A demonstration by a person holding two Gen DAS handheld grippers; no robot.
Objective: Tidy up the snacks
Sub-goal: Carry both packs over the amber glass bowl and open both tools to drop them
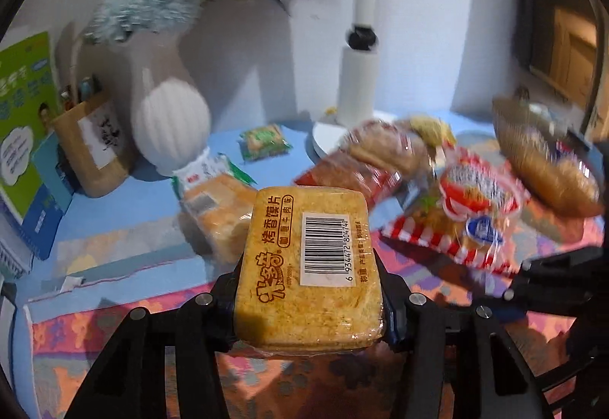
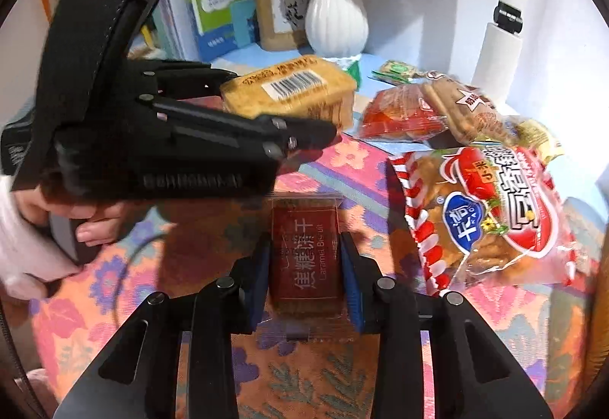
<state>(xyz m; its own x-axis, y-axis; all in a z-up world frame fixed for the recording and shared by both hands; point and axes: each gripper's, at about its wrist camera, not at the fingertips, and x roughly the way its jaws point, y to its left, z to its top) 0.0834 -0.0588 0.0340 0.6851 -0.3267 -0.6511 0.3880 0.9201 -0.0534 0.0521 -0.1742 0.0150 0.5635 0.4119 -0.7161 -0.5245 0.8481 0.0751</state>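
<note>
- The bench (image 2: pixel 213 308), spread with a flower-patterned orange, pink and blue cloth over a plain blue cover, carries snacks with no order to them that I can see; sorting looks barely begun.
- A loose pile at about two o'clock in the right wrist view is untouched: a big red-and-white striped bag of fried snacks (image 2: pixel 491 217), a clear red-printed pack of flat crackers (image 2: pixel 430 107) behind it, and a small green packet (image 2: pixel 396 70) further back near the white ribbed vase (image 2: pixel 335 19).
- In the left wrist view another clear pack of golden slices (image 1: pixel 220 213) lies at eleven o'clock, also waiting.
- The left tool (image 1: pixel 310 299) is clamped on a tan rectangular pack of toasted bun slices with a barcode label (image 1: pixel 308 266), which appears lifted off the cloth.
- The right tool (image 2: pixel 306 266) is closed on a small dark-red wrapped caramel biscuit (image 2: pixel 304 259), low over or on the cloth at six o'clock; I cannot tell which.
- So two items are in hand and none visibly placed; no tray or box shows as a destination.
</note>
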